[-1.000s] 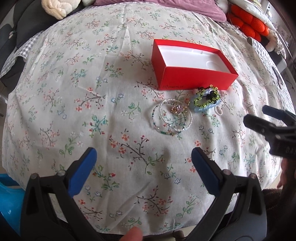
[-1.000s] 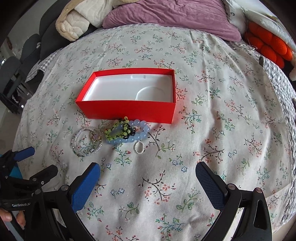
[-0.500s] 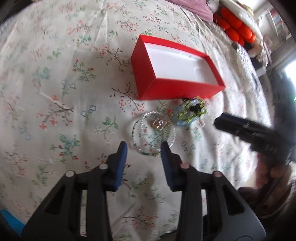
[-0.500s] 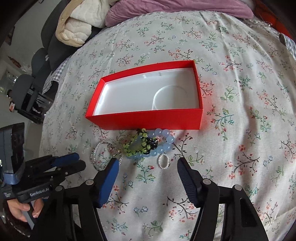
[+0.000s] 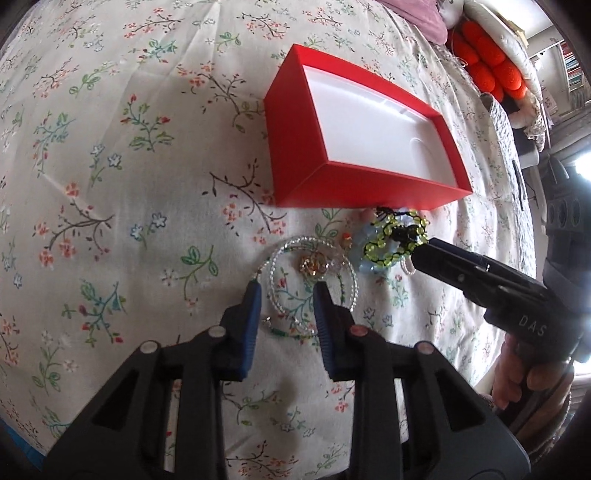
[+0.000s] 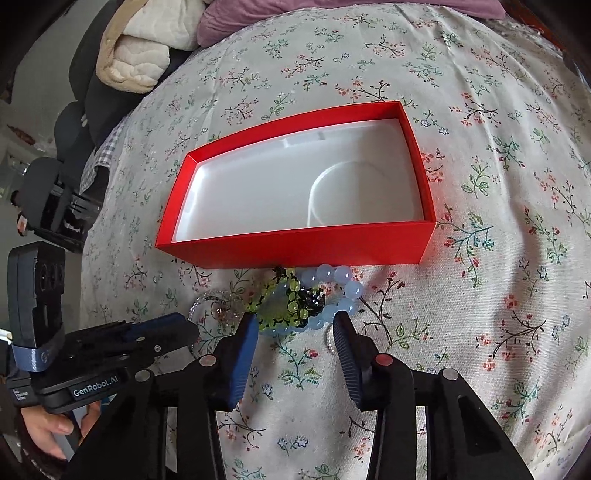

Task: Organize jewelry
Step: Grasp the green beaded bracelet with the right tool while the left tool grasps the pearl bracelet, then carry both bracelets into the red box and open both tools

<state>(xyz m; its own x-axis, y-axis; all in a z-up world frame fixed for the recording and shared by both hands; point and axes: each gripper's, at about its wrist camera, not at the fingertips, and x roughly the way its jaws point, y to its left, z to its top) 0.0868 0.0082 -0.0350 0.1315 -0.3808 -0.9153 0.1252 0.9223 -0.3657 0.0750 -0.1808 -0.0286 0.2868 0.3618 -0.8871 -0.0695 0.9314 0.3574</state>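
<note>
An open red box [image 5: 295, 147] with a white lining sits on the floral bedspread [image 5: 129, 184]; it is also in the right wrist view [image 6: 295, 247]. In front of it lies the jewelry. Clear bead bangles [image 5: 310, 284] with a gold charm [image 5: 312, 264] lie between the tips of my left gripper [image 5: 288, 291]. Its jaws are closing and the pads are not pressing on the strands. My right gripper [image 6: 295, 319] is closing around a green bead bracelet [image 6: 284, 306] and a blue bead bracelet [image 6: 343, 291], with a gap still showing. A small pearl ring [image 6: 330, 338] lies by its right finger.
A cream quilt [image 6: 144, 48] and a purple pillow [image 6: 332, 11] lie at the far side of the bed. An orange plush [image 5: 491, 70] is at the far right. A black chair [image 6: 74, 122] stands off the bed's left edge. A hand [image 6: 48, 428] holds the left gripper.
Both grippers have come down and forward to the jewelry. Their jaws have narrowed from wide open. The left now straddles the bangles and the right straddles the bead bracelets.
</note>
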